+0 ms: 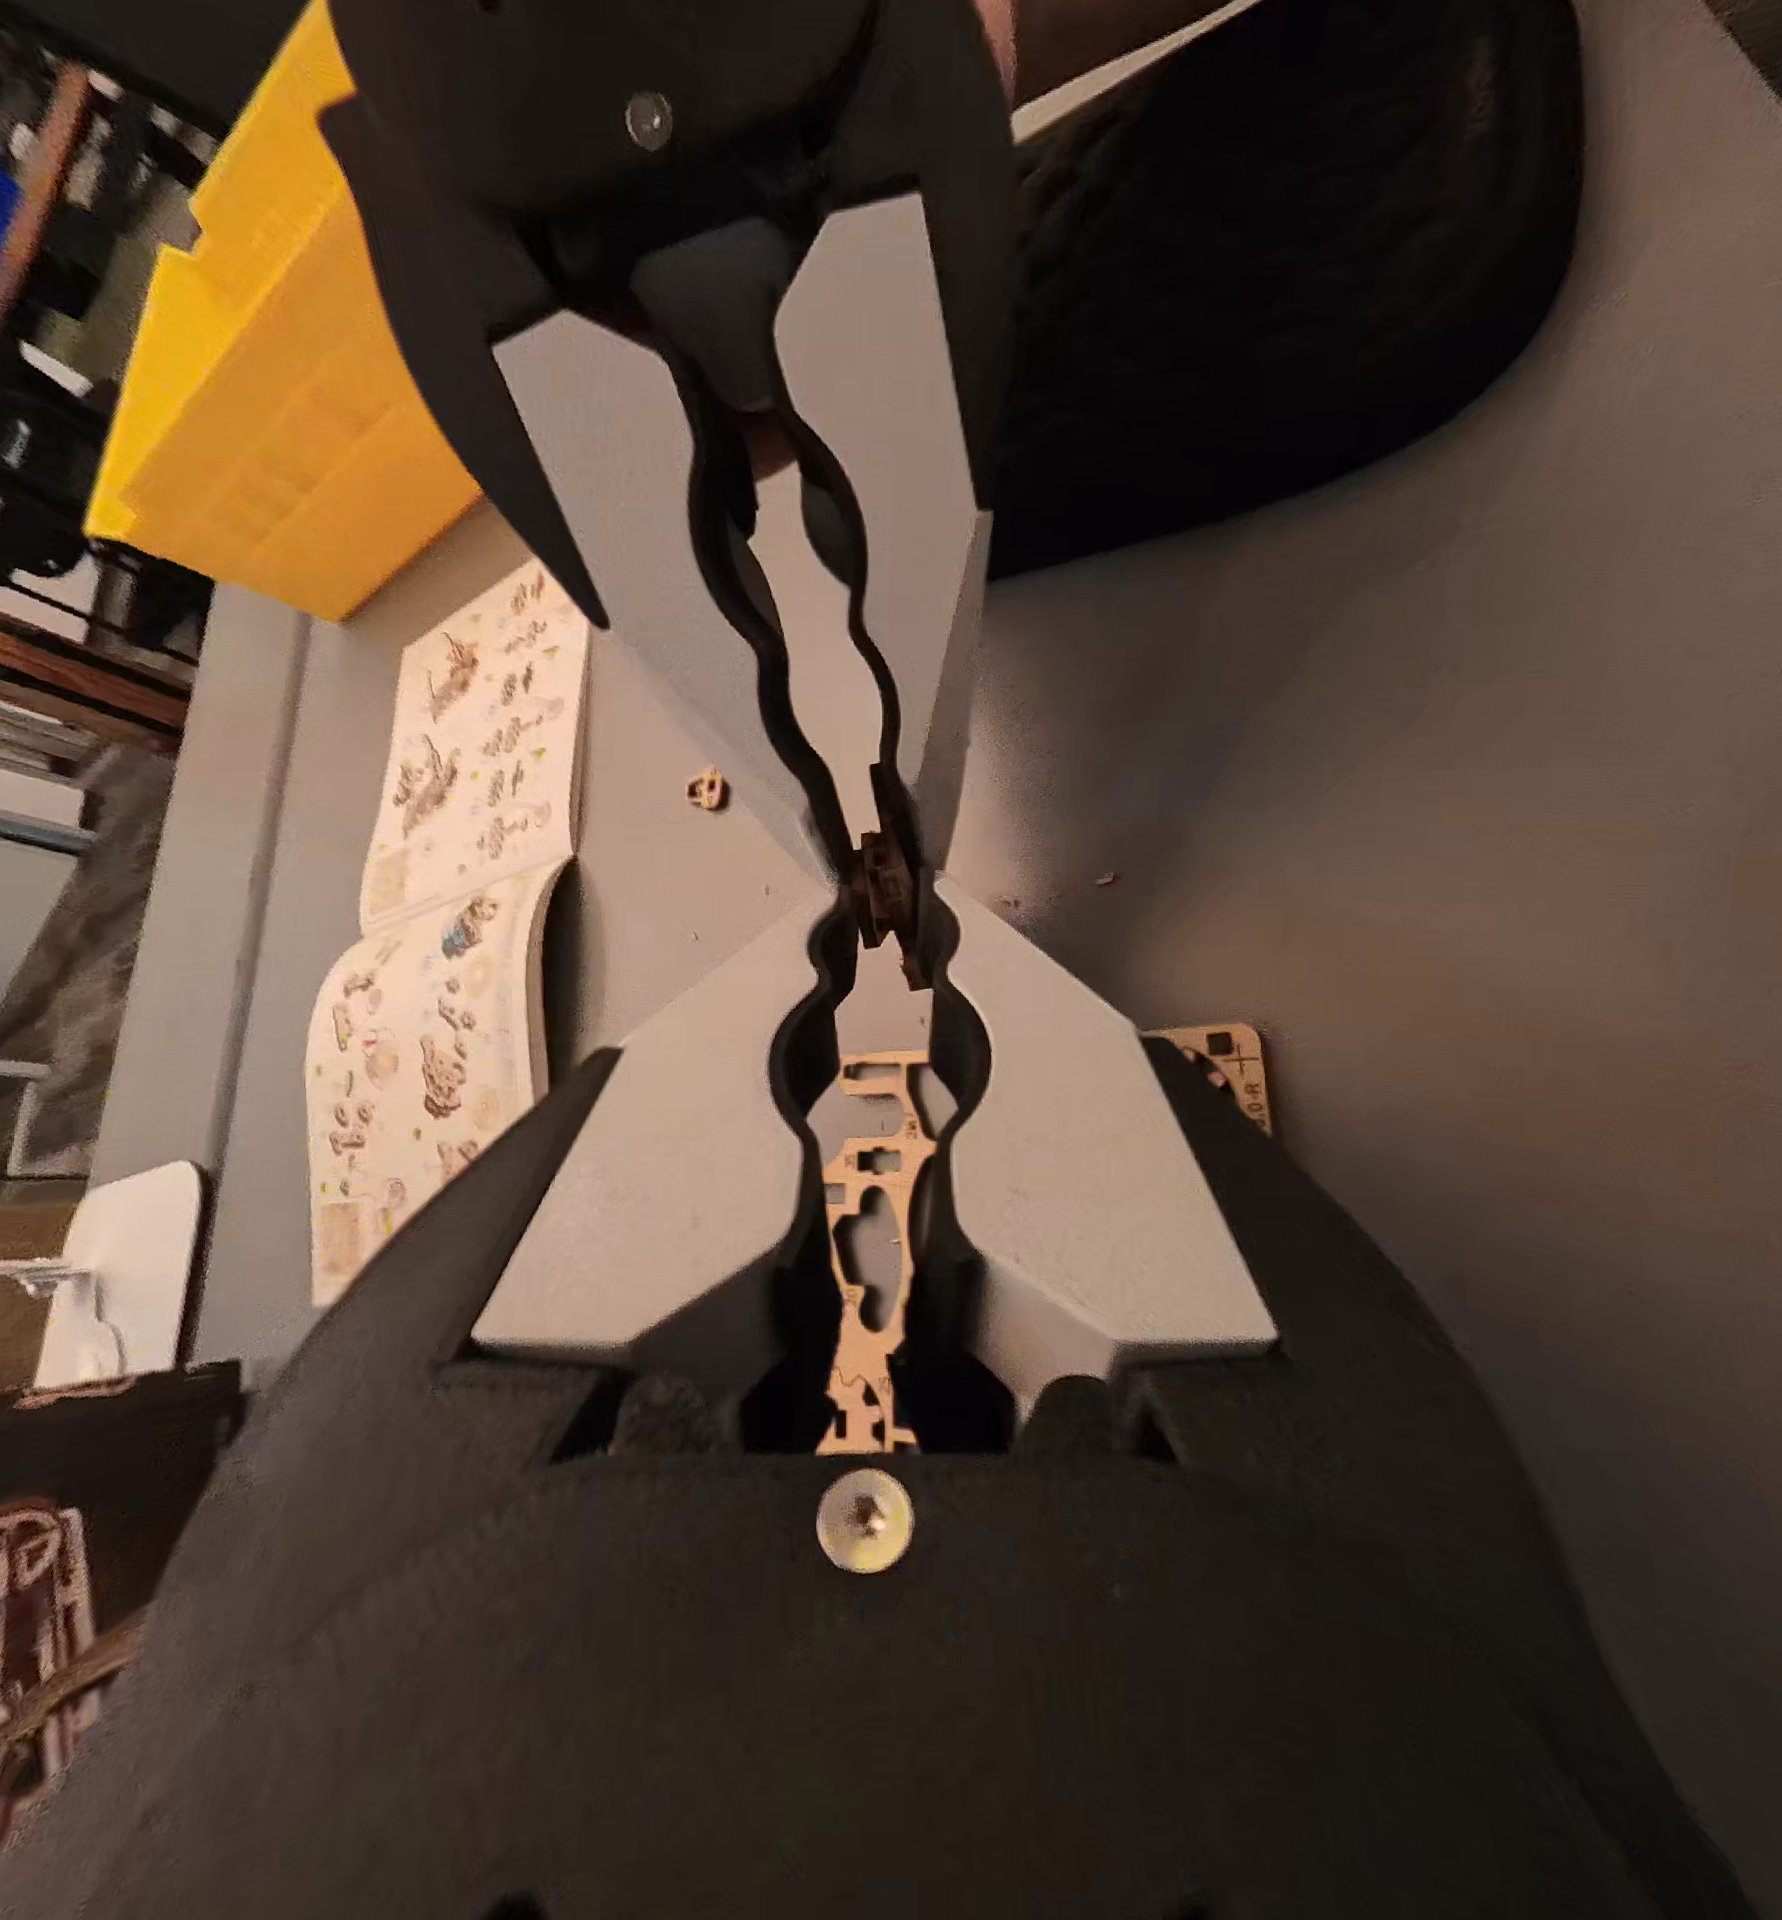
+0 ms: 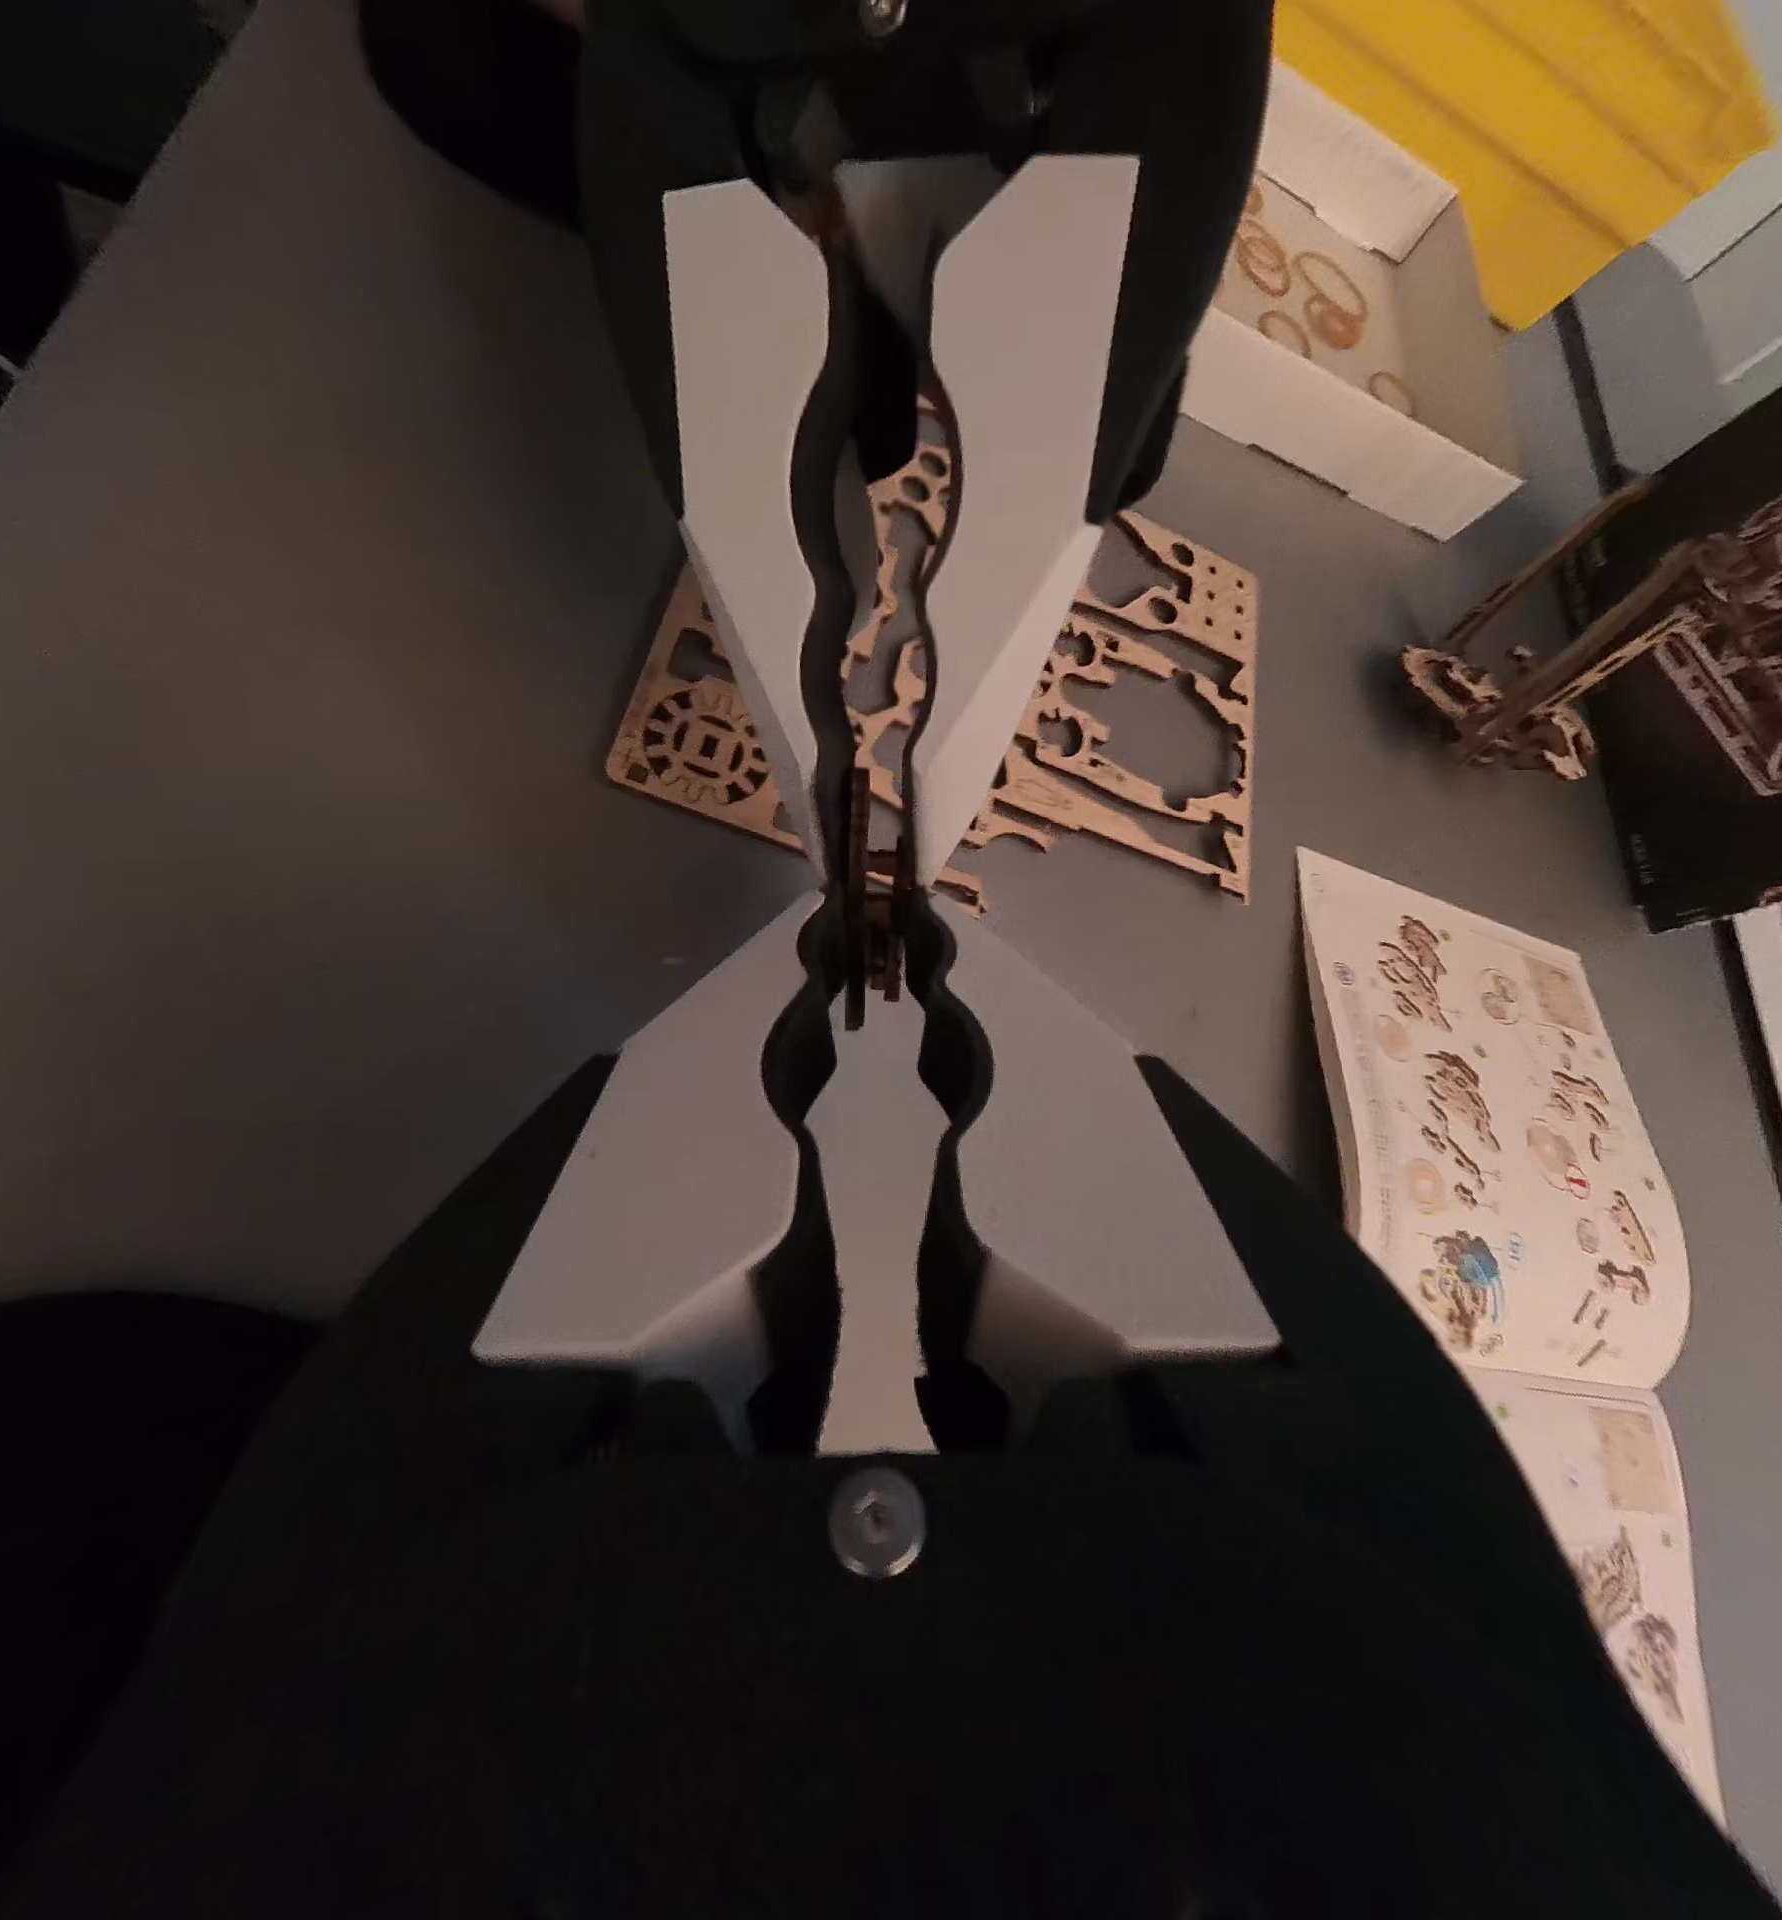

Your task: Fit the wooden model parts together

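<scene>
While you are bringing the two tips nose to nose above the grey surface (image 1: 1386, 831), your left hand-held gripper (image 1: 882, 935) is pinching a small wooden part (image 1: 879, 883), and your right hand-held gripper (image 2: 871, 935) is clamping thin wooden pieces (image 2: 871, 914) edge-on, likely so tab and slot are lining up for pressing. The parts are touching between the tips. Below them a punched-out plywood sheet (image 2: 1126, 727) is lying flat. Farther right, a white cardboard box (image 2: 1365, 416) is holding wooden rings (image 2: 1313, 301), and an open instruction booklet (image 2: 1489, 1143) is lying near a part-built model (image 2: 1510, 686).
</scene>
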A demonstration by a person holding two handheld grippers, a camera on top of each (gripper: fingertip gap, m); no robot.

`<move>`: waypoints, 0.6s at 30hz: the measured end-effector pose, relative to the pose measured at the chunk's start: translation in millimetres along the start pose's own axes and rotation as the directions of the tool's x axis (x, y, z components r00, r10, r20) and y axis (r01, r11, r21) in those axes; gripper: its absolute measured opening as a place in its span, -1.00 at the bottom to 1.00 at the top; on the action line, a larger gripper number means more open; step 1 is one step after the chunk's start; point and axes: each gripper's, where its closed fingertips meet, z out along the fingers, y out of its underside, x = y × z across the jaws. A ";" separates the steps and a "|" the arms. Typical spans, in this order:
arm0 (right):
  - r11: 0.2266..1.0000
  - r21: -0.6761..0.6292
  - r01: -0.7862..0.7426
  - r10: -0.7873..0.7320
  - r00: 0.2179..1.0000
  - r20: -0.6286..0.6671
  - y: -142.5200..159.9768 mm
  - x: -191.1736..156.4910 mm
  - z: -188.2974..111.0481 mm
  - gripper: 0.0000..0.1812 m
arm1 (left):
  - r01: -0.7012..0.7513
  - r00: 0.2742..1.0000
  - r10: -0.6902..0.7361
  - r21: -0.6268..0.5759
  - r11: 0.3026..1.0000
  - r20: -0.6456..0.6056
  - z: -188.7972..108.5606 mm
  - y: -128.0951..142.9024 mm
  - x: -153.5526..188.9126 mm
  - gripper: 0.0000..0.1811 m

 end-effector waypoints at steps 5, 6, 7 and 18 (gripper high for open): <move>0.933 0.175 -0.313 0.304 0.949 0.080 -5.0 22.0 -11.4 -0.91 | 0.265 0.963 -0.268 0.127 0.956 0.006 -9.1 -5.1 -26.7 -0.86; 0.906 0.194 -0.376 0.358 0.926 0.118 -4.1 24.7 -14.5 -0.91 | 0.326 0.944 -0.329 0.150 0.933 -0.001 -14.2 -4.3 -34.4 -0.74; 0.879 0.213 -0.427 0.404 0.903 0.144 -3.5 28.1 -16.6 -0.91 | 0.369 0.929 -0.371 0.162 0.915 -0.017 -18.5 -1.5 -39.5 -0.72; 0.625 0.369 -0.688 0.575 0.726 0.379 -31.5 38.9 -27.1 -0.91 | 0.686 0.725 -0.631 0.217 0.694 -0.275 -14.7 -13.9 -34.4 -0.88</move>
